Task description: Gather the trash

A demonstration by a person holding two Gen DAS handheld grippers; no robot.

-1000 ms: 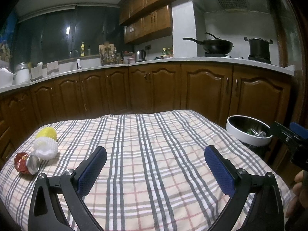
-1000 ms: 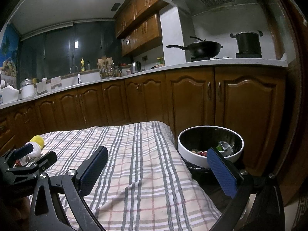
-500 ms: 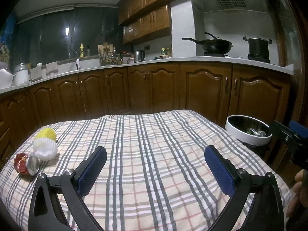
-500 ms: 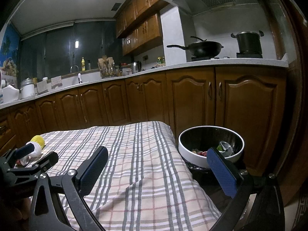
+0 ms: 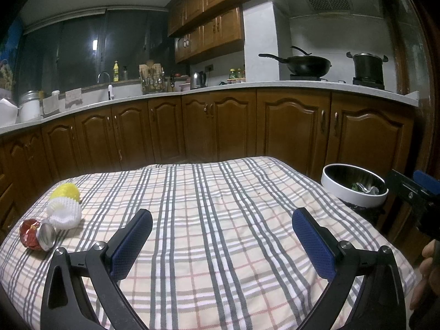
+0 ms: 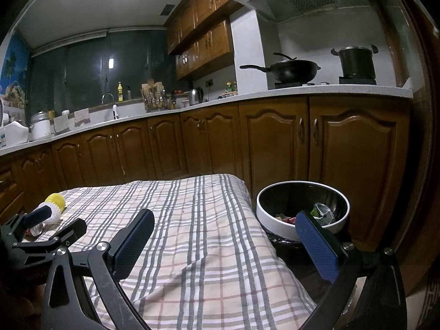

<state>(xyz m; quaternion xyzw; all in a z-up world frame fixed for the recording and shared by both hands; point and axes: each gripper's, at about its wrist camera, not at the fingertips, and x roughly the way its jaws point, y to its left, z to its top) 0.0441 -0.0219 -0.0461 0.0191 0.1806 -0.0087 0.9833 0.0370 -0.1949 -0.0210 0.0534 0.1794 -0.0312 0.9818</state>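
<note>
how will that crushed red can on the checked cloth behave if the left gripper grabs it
The red can looks dented and empty, so probably light and easy to squash further. It lies on its side, so a nudge might roll it, though the soft cloth and its dents should slow that. Its shiny metal end may be slippery.

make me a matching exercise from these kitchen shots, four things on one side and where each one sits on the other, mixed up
Things:
1. crushed red can
2. yellow foam net
3. trash bin
4. black wok

Places:
A. on the stove under the hood
B. beside the right edge of the checked cloth
C. near left corner of the cloth, nearest the camera
D. on the cloth just behind the white foam net

Pairs: 1-C, 2-D, 3-B, 4-A
</note>
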